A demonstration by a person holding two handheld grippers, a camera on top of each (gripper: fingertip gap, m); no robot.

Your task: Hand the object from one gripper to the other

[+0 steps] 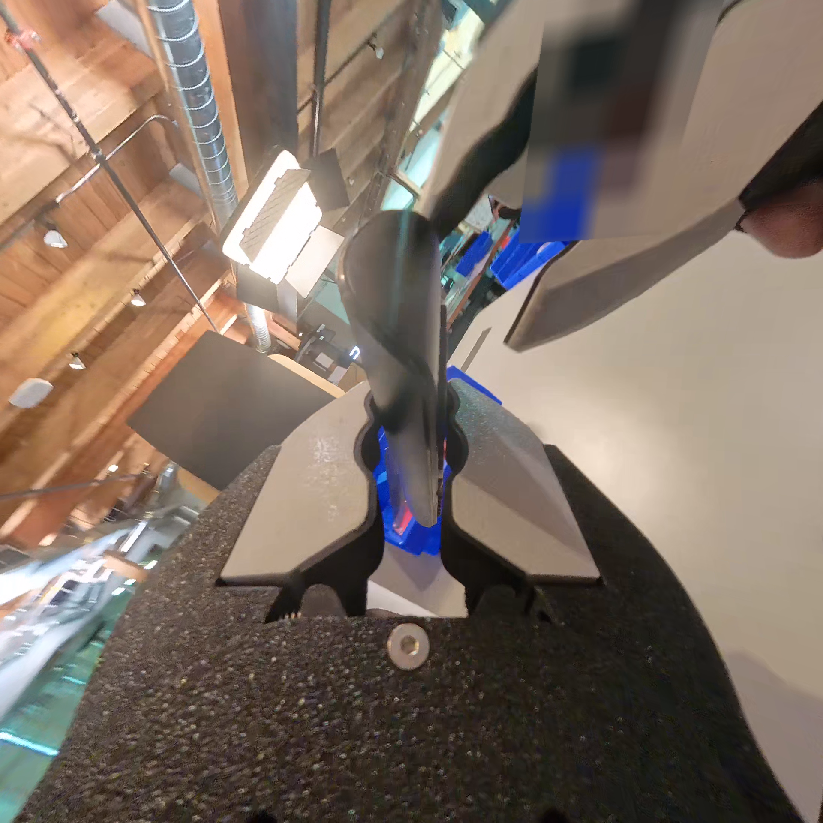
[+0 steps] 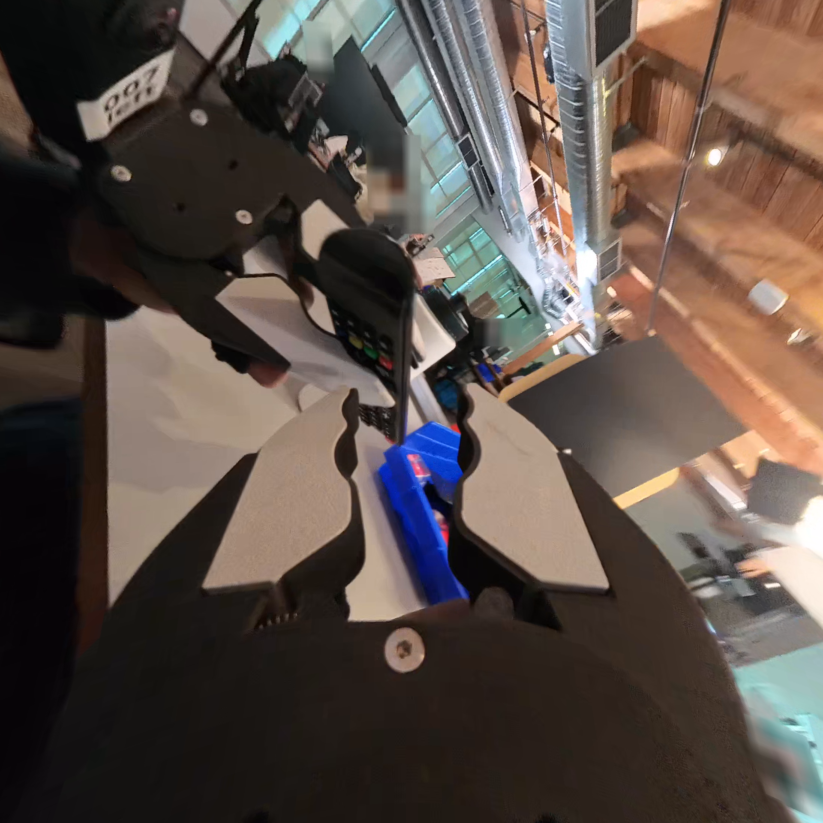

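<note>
1. The jaws of the left gripper are narrow and clamped on the remote control. They hold its lower part, and the rest of the body stands out forward, beyond the fingertips.
2. The jaws of the right gripper stand apart with a clear gap and hold nothing. The lower end of the remote control is just at the mouth of this gap, near the inner fingertip; I cannot tell if it touches.
3. In the right wrist view the left gripper appears farther off, at the upper left, with the remote held edgewise in it. The buttons of the remote face the side, so its thin edge points to the open jaws.
4. I judge this placing is on purpose: one end is gripped and the other end is left free, so the second gripper has a bare part to take.
5. The remote is in the air, above the white table. A blue bin lies on the table below and between the right fingers.
6. The handover seems to be at its middle. The right gripper should move forward around the free end and close before the left lets go.
7. The risk is an early release, or a grip too near the tip, which may let the remote turn and fall.
</note>
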